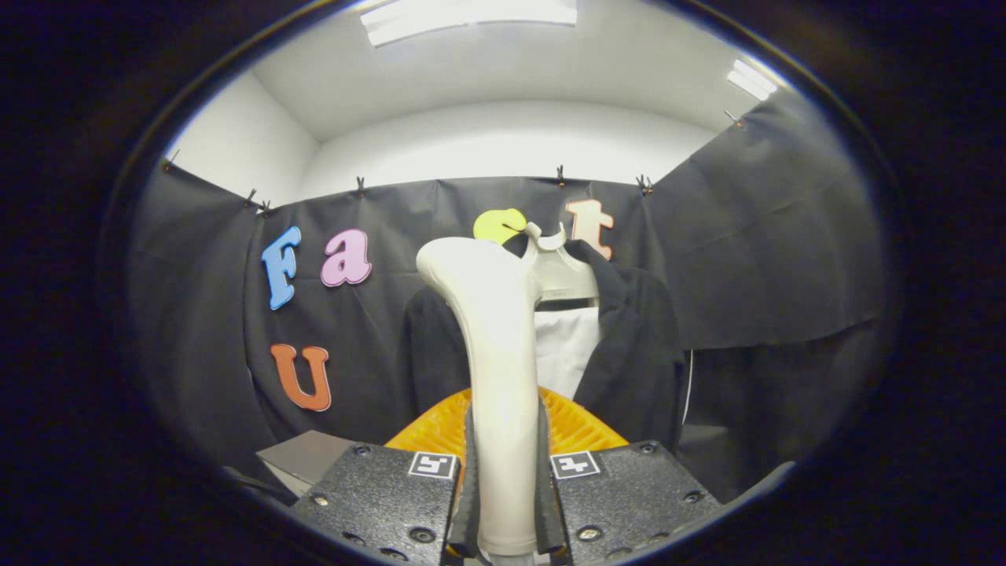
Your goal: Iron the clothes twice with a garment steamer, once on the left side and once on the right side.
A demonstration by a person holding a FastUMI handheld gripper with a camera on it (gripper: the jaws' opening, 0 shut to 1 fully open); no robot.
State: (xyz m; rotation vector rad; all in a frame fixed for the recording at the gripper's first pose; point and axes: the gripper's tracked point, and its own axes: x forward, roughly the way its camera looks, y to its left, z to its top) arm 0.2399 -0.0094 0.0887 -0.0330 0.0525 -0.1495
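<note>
My gripper (503, 479) is shut on the cream-white handle of the garment steamer (491, 330), which stands upright between the two fingers and rises well above them. The steamer's head curves toward the left at its top. Beyond it a black jacket (637, 354) hangs on a pale hanger (558, 271) against the booth wall, open at the front over a white lining or shirt (566, 350). The steamer hides the jacket's middle and part of its left half. The steamer is apart from the garment, some way in front of it.
An orange ribbed piece (574, 424) shows just behind the fingers, below the jacket. A grey box-like surface (302, 456) sits low beside the left finger. Black cloth walls close the booth on three sides.
</note>
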